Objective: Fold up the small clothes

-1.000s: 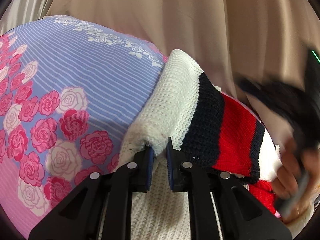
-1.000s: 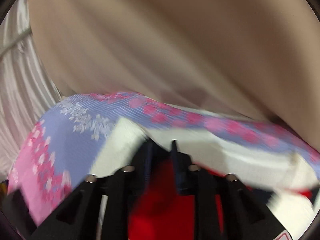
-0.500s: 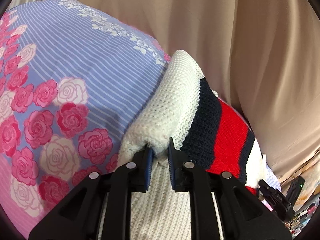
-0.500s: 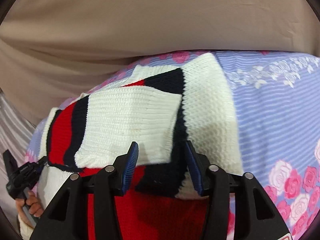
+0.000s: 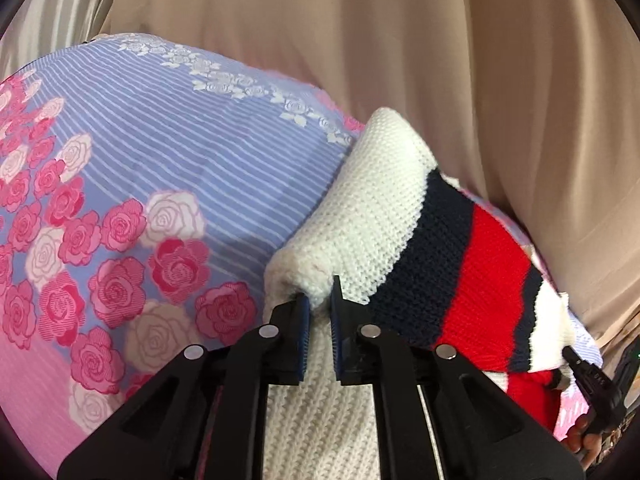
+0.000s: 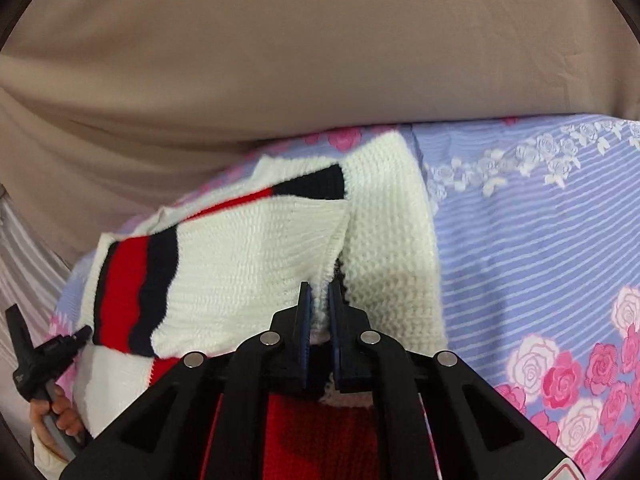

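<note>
On the rose-print bedspread (image 5: 168, 160), both my grippers pinch one small striped sweater (image 5: 400, 216), mid-fold.

My left gripper (image 5: 320, 312) is clenched on a thick white knit fold at the sweater's edge, and my right gripper (image 6: 319, 312) is clamped tight on a white ribbed edge of the same sweater (image 6: 248, 256). The garment lies bunched on the bed, its navy and red bands draped away from my fingers, with a beige curtain (image 6: 320, 60) hanging behind. The opposite gripper shows at each view's edge, so my two grips look well apart along the cloth. I judge a fold is in hand, with the held edges raised. Next, I should carry both edges across together, lay them flat and even, then let go.
</note>
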Available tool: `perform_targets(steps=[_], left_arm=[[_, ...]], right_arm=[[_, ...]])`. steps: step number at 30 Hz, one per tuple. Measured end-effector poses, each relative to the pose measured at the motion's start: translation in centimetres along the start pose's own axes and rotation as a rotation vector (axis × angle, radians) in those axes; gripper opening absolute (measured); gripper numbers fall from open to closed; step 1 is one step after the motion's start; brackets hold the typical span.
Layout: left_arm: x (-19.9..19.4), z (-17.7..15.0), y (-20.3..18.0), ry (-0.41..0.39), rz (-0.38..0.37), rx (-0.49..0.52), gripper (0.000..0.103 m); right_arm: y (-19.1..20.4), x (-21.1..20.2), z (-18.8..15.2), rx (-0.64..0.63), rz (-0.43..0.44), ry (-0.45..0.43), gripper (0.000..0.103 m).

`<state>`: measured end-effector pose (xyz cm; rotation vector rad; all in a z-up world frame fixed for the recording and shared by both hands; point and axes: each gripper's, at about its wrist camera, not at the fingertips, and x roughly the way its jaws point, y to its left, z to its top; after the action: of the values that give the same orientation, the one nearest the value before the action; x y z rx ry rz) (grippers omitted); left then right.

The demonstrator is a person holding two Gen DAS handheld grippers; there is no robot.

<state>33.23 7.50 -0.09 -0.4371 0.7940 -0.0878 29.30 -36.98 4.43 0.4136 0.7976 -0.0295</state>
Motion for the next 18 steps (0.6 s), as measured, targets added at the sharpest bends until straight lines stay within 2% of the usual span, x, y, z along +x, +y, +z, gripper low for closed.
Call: perform_targets(steps=[3,5,7,9,10,11,13,18], left_arm=[[-0.3,-0.1,-1.6,-0.002,0.039,0.085,0.012],[-2.2,-0.5,-1.8,0.001,-0.018,0.087,0.017],[-4.9,-1.3,-1.5,0.020,-0.067,0.105,0.030],[-7.9,-2.7,-0.7,0.032,-0.072,0.134,0.069],[-9.2,-3.5,0.1,0.039,-0.066,0.144,0.076],[-10.8,-4.6,0.9,0.052,-0.074,0.154,0.083],[-12.6,-6.2,2.8,0.103,-0.092,0.152,0.086],[-16.6,-13.0,8.1,0.267,-0.147,0.007,0.086]], right_arm=[[0.6,-0.8,0.2,0.004,-0.023,0.018,0.008],[1.1,-4.1,-0.5,-0.007,-0.049,-0.019,0.019],[1.5,-8.4,-2.4,-0.046,-0.064,-0.063,0.023],[0.8,-12.3,-5.1,-0.063,-0.103,-0.087,0.042],[0.2,-14.5,-7.1,-0.067,-0.111,-0.091,0.055],[-0.2,-15.8,-8.9,-0.065,-0.111,-0.087,0.060],[-1.0,-18.1,-13.8,-0.061,-0.106,-0.050,0.062],[-2.5,-21.3,-24.5,0.018,-0.059,0.057,0.064]])
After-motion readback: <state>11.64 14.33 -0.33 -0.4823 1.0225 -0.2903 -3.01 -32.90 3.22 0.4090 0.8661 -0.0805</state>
